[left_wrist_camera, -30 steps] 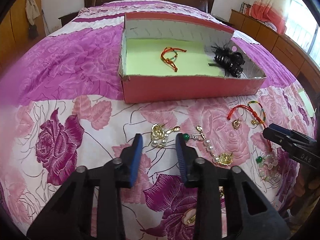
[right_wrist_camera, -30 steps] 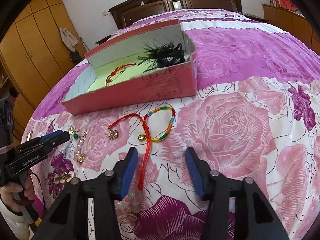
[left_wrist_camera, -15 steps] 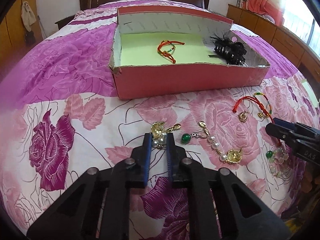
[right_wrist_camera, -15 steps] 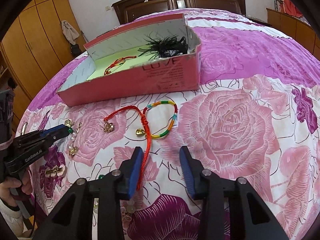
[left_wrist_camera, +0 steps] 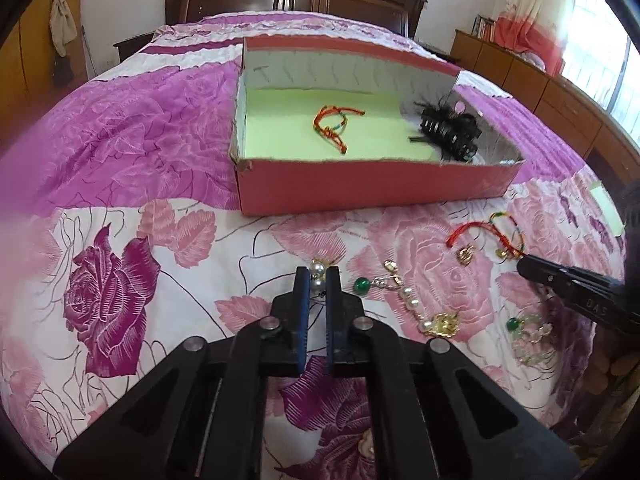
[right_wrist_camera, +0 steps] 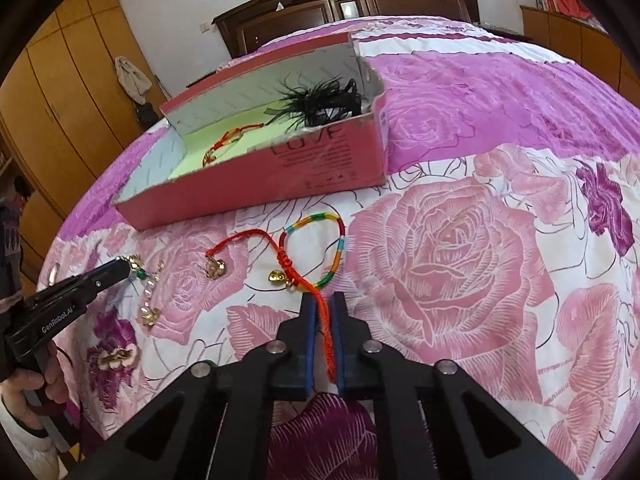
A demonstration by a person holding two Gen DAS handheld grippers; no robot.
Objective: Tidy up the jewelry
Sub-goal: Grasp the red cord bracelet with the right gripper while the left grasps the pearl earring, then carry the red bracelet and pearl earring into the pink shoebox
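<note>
Both grippers are pinching jewelry on the rose bedspread (left_wrist_camera: 120, 208): the left gripper (left_wrist_camera: 317, 280) is clamping one pearl earring (left_wrist_camera: 318, 274), the right gripper (right_wrist_camera: 325, 304) one red cord bracelet (right_wrist_camera: 312, 256). The pink box (left_wrist_camera: 360, 192) is holding two things: a bracelet (left_wrist_camera: 334, 126) and a black hair clip (left_wrist_camera: 450, 134).

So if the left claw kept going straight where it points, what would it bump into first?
Probably the flowered bedspread just past the pearl earring that the left claw has pinched. Farther along sits the pink box, though depth is hard to judge.
</note>
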